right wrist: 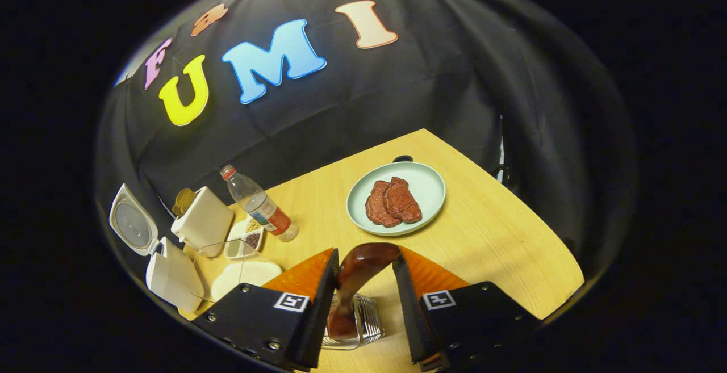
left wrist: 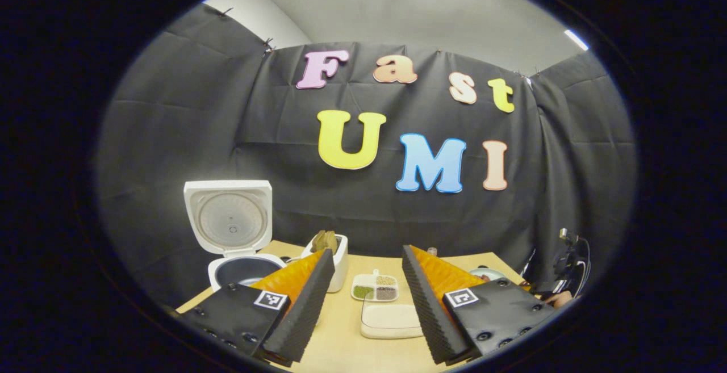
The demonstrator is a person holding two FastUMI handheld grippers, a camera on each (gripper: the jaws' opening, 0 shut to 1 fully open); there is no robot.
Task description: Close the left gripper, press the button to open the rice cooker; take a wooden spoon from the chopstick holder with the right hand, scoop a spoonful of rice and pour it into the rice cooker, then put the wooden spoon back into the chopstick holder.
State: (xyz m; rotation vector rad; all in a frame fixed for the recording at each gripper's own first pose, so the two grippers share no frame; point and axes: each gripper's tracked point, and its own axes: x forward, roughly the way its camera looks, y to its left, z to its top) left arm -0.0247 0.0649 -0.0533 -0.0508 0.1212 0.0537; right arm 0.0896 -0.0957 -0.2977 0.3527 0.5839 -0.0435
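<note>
In the left gripper view, the rice cooker [left wrist: 238,248] is seen at the left with its lid raised, beside the chopstick holder [left wrist: 334,259]; the left gripper [left wrist: 366,273] is spread above the counter [left wrist: 341,339]. In the right gripper view, the right gripper [right wrist: 363,268] is spread around the wooden spoon [right wrist: 355,282], which stands in a wire rack [right wrist: 366,322]; contact cannot be told.

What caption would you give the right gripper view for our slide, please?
Right hand-held gripper around a wooden spoon above a wire holder, near a plate of meat.
</note>
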